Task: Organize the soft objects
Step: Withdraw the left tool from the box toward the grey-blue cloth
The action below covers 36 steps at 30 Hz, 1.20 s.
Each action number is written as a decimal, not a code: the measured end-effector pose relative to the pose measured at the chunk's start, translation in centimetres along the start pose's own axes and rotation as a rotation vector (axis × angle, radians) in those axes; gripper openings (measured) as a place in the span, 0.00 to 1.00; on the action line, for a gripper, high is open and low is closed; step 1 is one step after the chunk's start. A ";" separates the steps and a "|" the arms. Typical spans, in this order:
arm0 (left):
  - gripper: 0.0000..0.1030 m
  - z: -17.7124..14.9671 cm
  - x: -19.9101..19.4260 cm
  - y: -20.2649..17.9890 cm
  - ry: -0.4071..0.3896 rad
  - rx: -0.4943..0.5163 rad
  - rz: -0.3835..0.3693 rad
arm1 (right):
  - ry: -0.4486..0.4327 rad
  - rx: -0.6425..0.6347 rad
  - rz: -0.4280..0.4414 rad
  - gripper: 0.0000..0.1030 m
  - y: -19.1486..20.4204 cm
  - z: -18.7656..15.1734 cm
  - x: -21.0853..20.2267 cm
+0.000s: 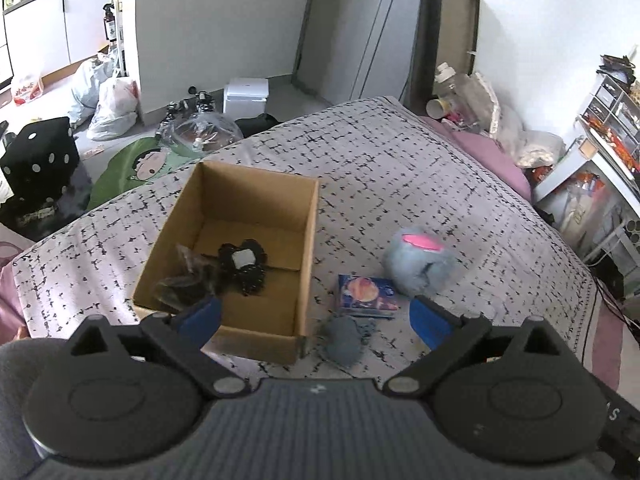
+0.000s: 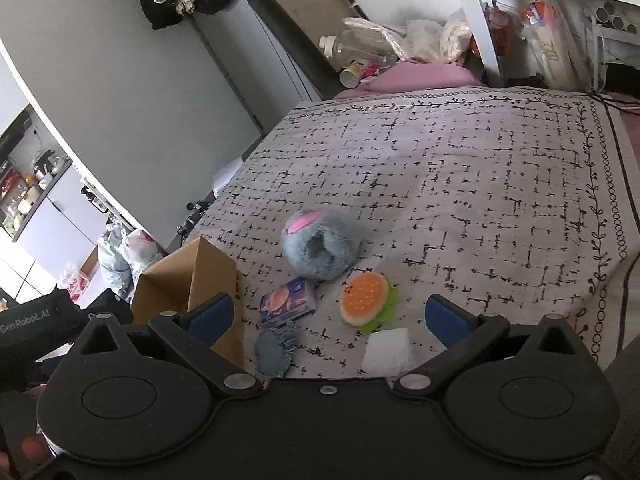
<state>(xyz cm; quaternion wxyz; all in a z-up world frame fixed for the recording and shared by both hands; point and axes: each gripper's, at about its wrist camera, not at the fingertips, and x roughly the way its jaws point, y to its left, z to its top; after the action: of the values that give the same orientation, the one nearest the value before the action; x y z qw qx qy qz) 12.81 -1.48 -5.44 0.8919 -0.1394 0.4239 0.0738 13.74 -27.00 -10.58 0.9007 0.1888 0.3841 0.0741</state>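
Observation:
A cardboard box (image 1: 308, 216) stands open on the bed, with a black lacy item (image 1: 244, 264) and a dark bagged item (image 1: 180, 280) inside. Right of it lie a fluffy grey-blue plush (image 1: 418, 266) with a pink patch, a small blue packet (image 1: 366, 294) and a grey denim piece (image 1: 344, 340). My left gripper (image 1: 314, 320) hangs open above the box's near corner, nothing between its blue pads. My right gripper (image 2: 328, 316) is open too, above the burger toy (image 2: 366, 298), a white sponge (image 2: 388, 350), the packet (image 2: 286, 300), the denim piece (image 2: 276, 350) and the plush (image 2: 320, 244).
The bed (image 2: 480, 184) carries a grey cover with black dashes. Bottles and bags (image 2: 376, 48) pile up at its far end. A white shelf unit (image 1: 600, 148) stands at the right. Bags and a black dotted cube (image 1: 44, 160) lie on the floor at the left.

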 end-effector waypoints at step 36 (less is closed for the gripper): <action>0.75 -2.0 4.8 -5.0 0.068 0.067 -0.109 | 0.163 0.184 -0.004 0.90 -5.6 1.9 2.1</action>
<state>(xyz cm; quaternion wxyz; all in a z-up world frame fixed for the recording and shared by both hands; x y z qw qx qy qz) 15.60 -6.84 -9.45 0.8837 -0.1346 0.4482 0.0061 16.46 -32.05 -12.99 0.8454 0.2634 0.4618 0.0520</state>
